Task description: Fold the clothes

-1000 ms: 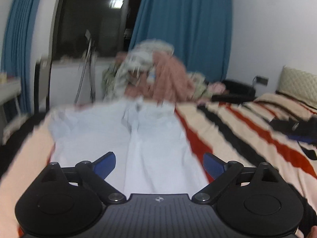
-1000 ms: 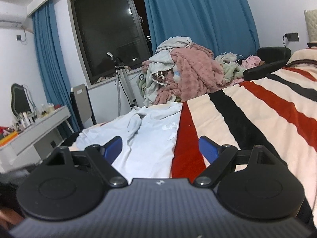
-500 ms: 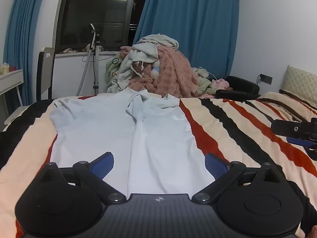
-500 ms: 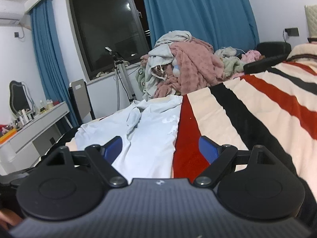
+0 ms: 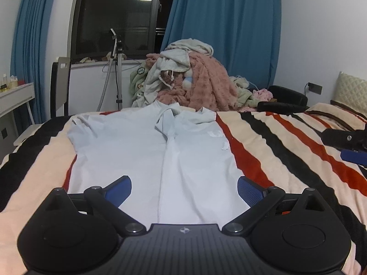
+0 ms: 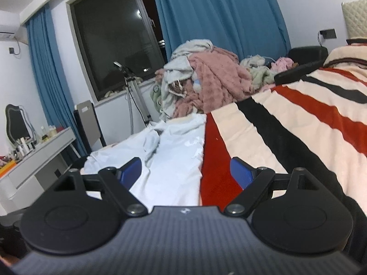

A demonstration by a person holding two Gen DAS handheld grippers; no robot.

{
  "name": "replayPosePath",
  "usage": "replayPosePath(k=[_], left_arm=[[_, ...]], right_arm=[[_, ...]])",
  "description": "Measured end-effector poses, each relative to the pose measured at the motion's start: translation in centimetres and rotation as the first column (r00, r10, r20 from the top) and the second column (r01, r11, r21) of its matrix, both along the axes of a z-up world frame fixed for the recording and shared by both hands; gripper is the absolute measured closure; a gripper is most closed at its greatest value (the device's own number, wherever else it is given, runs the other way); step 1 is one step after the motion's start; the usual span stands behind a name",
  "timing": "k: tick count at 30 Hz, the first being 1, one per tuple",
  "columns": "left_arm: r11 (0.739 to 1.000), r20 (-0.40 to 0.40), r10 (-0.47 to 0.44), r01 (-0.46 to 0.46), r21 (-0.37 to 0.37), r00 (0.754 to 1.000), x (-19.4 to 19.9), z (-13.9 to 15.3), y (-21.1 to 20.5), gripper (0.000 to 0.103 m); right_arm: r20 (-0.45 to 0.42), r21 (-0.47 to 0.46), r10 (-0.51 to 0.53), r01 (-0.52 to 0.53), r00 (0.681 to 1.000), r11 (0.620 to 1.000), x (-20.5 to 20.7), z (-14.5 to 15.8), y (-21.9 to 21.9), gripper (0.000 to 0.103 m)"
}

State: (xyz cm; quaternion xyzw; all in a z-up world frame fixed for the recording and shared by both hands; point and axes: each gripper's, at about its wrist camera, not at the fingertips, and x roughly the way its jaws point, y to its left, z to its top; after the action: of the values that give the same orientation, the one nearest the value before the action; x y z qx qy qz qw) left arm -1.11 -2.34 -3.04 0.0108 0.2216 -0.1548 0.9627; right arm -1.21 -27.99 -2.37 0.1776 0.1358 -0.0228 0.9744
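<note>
Pale blue shirt (image 5: 142,151) lies flat on the striped blanket (image 5: 275,151), collar at far end, one side folded in along the centre line. Left gripper (image 5: 184,189) sits over the near hem w/ jaws spread wide, nothing held. Right gripper (image 6: 185,171) is at the shirt's right edge, over cloth and a red stripe, jaws also wide, empty. Behind the bed: heap of clothes (image 5: 183,78), blue curtains (image 5: 224,34), dark window (image 5: 117,16)

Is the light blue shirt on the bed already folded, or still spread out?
Spread out. The light blue shirt lies flat on the striped blanket, collar far, one short sleeve out to the side, no fold across the body.
</note>
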Motion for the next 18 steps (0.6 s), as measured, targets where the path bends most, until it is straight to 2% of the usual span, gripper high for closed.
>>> replayPosePath(k=[4,7,9,12,14,16,18], left_arm=[[0.999,0.006,0.015,-0.015,-0.032,1.0,-0.7,1.1,0.9,0.003],[0.997,-0.001,0.034,-0.034,-0.066,0.999,-0.7,2.2,1.8,0.003],[0.997,0.001,0.035,-0.035,-0.071,0.999,0.0,3.2,2.2,0.003],[0.997,0.065,0.064,-0.061,-0.04,0.996,0.8,3.9,2.9,0.003],[0.998,0.077,0.061,-0.059,-0.03,0.995,1.7,3.8,3.4,0.003],[0.997,0.072,0.071,-0.069,-0.027,0.995,3.0,3.3,4.1,0.003],[0.995,0.067,0.094,-0.092,-0.032,0.993,4.4,2.5,4.9,0.003]], right_arm=[[0.021,-0.03,0.036,-0.036,0.999,0.999,-0.4,0.1,0.6,0.018],[-0.017,-0.043,0.091,-0.091,0.996,0.995,0.9,-0.3,0.7,0.019],[-0.046,-0.042,0.122,-0.124,0.991,0.991,2.9,-0.5,0.4,0.024],[-0.082,-0.026,0.155,-0.157,0.985,0.987,6.8,-1.0,0.3,0.036],[-0.117,-0.036,0.173,-0.178,0.978,0.983,10.3,-1.7,0.8,0.052],[-0.175,-0.103,0.19,-0.21,0.966,0.972,14.6,-2.9,2.2,0.056],[-0.229,-0.202,0.201,-0.248,0.953,0.947,19.4,-4.2,4.1,0.056]])
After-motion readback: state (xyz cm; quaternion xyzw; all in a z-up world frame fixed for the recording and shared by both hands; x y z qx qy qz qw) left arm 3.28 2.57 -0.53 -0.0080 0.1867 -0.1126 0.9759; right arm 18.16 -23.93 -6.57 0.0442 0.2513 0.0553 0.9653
